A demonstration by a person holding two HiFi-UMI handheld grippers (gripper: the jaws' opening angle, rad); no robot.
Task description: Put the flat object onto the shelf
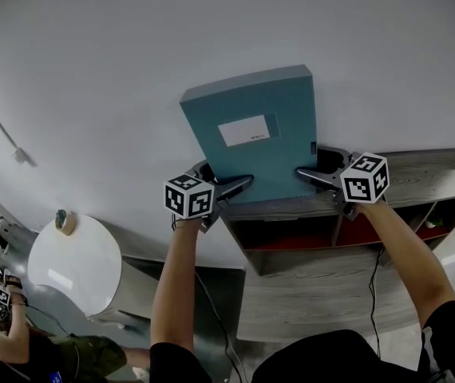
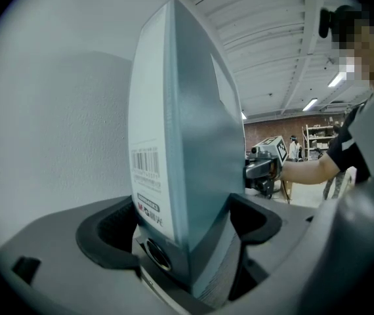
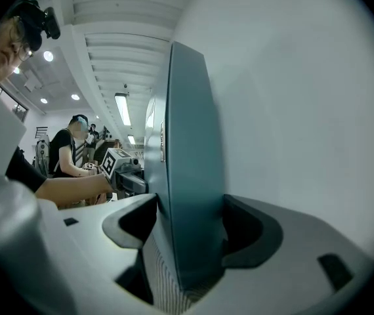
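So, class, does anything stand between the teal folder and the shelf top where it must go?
Nothing visible does. The teal folder stands upright, its lower edge at the shelf top, with the left gripper and right gripper clamped on its sides. Only the white wall lies behind it.

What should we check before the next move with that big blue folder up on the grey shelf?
1. Grip of the left tool on the blue folder: ok, the jaws are closed on its lower left edge.
2. Grip of the right tool: ok, the jaws are closed on its lower right edge.
3. Folder standing straight: ok, it is upright with the white label facing out.
4. Folder's bottom resting on the shelf top: cannot tell, the tools cover that edge.
5. Folder's back touching the wall: cannot tell.
6. Left corner fully over the shelf: cannot tell, it sits right at the shelf's end.
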